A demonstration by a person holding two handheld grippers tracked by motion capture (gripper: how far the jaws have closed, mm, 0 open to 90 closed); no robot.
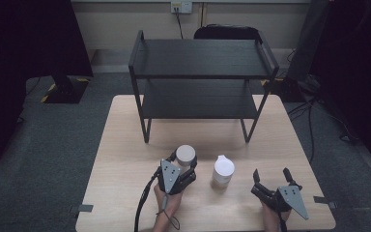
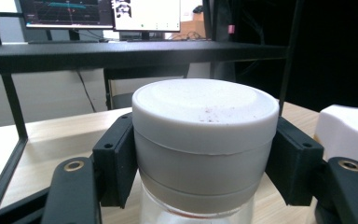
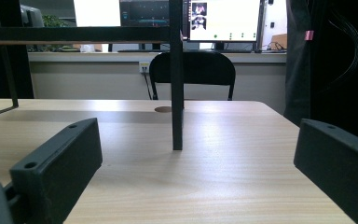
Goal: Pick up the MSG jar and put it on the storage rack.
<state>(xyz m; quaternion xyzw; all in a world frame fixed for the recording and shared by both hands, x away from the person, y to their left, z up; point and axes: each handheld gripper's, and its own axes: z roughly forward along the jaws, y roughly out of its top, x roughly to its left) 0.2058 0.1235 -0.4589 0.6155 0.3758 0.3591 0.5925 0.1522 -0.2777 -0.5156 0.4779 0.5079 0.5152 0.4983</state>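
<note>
Two hand-held grippers: left hand-held gripper [image 1: 185, 163] clamped on the jar's lid [image 2: 205, 109]; right hand-held gripper [image 1: 272, 176] apart, empty. Lifting by the lid risks the jar [image 1: 185, 155] dropping.

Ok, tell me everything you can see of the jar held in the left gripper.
The jar has a wide, round, pale grey lid with a flat top carrying a few faint reddish specks, and a stepped rim below it. Under the lid the body looks like clear glass or plastic. It stands upright near the table's front middle, just left of a white container. The left gripper is shut on its lid, its black fingers pressing on either side.
</note>
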